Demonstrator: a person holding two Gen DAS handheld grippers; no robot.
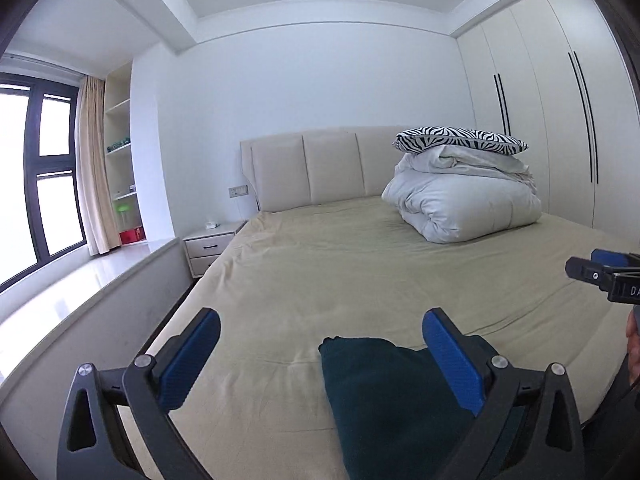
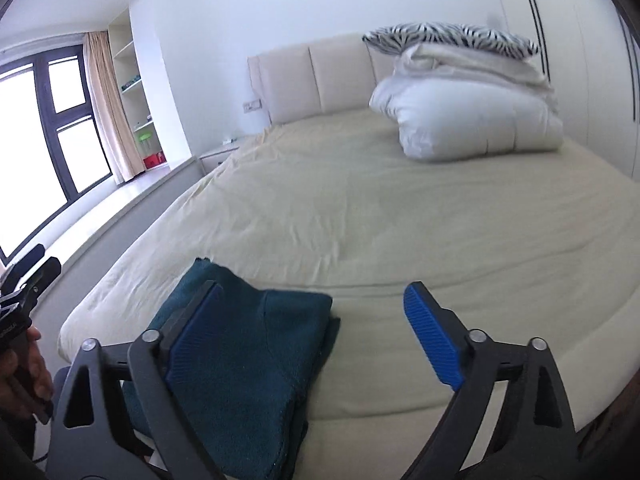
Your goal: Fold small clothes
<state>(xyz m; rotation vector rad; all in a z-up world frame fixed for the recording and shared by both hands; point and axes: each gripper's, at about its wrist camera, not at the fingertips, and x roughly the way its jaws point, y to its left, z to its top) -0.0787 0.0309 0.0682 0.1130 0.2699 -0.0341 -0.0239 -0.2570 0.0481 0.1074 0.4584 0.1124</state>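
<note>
Folded garment on the bed, both tools wide.
Dark teal garment lies at six o'clock on the bed; left tool and right tool grip nothing.

Left claw gapes wide, holding nothing; right claw likewise, both angled slightly downward.

Two wrist views above the bed, toward the headboard

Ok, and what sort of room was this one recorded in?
A home bedroom, by the look of it: a large bed with a padded headboard, a folded duvet topped by a zebra-print pillow, a bedside table, and floor-to-ceiling wardrobe doors alongside.
</note>
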